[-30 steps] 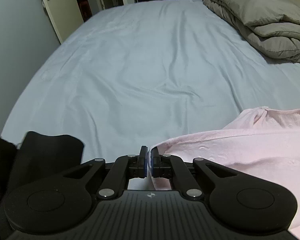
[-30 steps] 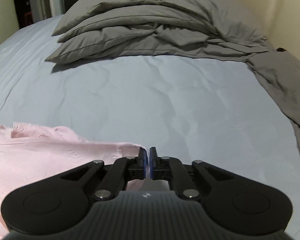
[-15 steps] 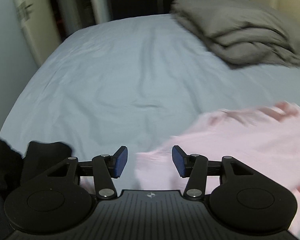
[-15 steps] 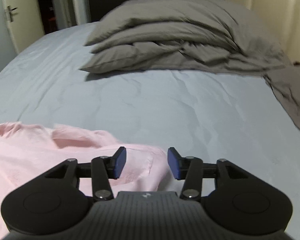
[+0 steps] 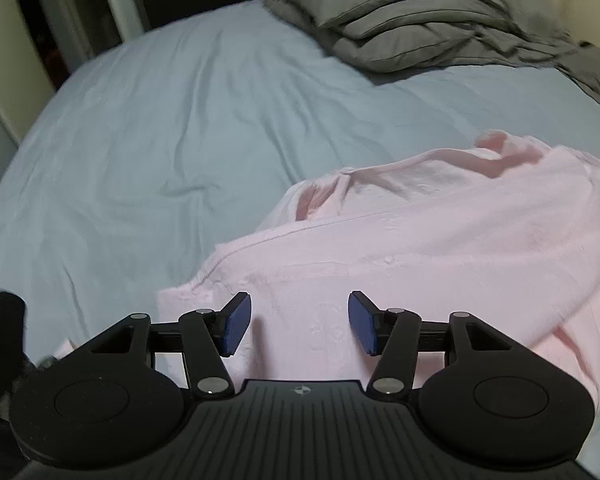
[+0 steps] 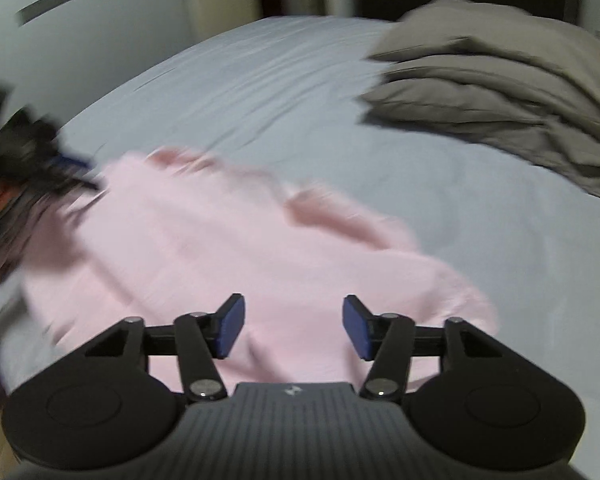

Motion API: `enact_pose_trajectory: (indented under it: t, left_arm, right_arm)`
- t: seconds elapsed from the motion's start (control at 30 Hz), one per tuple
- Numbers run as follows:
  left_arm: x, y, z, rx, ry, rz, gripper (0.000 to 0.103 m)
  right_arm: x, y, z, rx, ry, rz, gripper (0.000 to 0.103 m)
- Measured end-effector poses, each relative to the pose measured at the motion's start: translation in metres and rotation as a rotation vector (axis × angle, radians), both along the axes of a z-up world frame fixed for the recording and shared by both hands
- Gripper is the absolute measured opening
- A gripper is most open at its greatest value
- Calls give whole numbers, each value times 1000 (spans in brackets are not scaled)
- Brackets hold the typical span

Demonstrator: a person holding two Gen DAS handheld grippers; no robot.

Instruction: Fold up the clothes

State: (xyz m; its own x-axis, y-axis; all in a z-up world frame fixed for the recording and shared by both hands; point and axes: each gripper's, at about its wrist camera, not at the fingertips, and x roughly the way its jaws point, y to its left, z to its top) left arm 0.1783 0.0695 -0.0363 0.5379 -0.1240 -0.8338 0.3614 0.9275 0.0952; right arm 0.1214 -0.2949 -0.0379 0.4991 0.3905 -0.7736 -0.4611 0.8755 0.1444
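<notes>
A pink garment (image 5: 440, 248) lies spread and rumpled on the light blue bed sheet (image 5: 180, 140). My left gripper (image 5: 299, 325) hovers over its near edge, jaws opening, with nothing pressed between the blue pads. In the right wrist view the same pink garment (image 6: 228, 248) lies below my right gripper (image 6: 293, 328), whose jaws are also opening and hold nothing. That view is blurred by motion. The left gripper (image 6: 32, 148) shows as a dark blur at the garment's left edge.
A folded grey duvet (image 5: 412, 20) is piled at the far right of the bed, also the grey duvet (image 6: 508, 92) in the right view. A dark cloth (image 5: 0, 340) lies at the near left edge. A door and wall stand beyond the bed's left side.
Both grippers were shut on the pink garment's near edge and have opened, letting it drop onto the sheet. Both views have swung, and the garment now lies under each gripper.
</notes>
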Motion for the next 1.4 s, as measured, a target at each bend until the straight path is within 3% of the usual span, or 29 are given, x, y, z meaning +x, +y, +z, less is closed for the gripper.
enact_pose_trajectory:
  t: [0.17,0.27,0.37,0.4,0.47,0.53,0.7,1.03,1.23,1.4]
  left_arm:
    - [18,2,-16,-32,70,85,50]
    - [24,2,-19,-42,92,109,21]
    - [27,3,-16,-39,80,116,4]
    - [27,3,-15,-37,71,112,2]
    - [26,6,-11,-48,57,114,1]
    - [26,9,-6,-59,47,122,0]
    - [23,16,5,-75,8,142,0]
    - [36,26,29,-133,-118,241,0]
    - [59,19,25,-128,-153,310,0]
    - [81,11,1,-111,-129,338,0]
  right_arm:
    - [-8,11,-15,-39,39,128,66]
    - [-10,9,-19,-34,55,155,66]
    - [-9,13,-23,-36,46,166,66]
    - [-9,15,-24,-45,40,173,65]
    - [-10,20,-26,-67,37,190,57]
    - [-10,26,-28,-92,42,212,8]
    - [-2,26,-16,-81,-5,151,5]
    - [33,22,15,-84,-162,-92,2]
    - [67,36,6,-124,-179,-211,2]
    - [93,46,-14,-152,-158,-257,2]
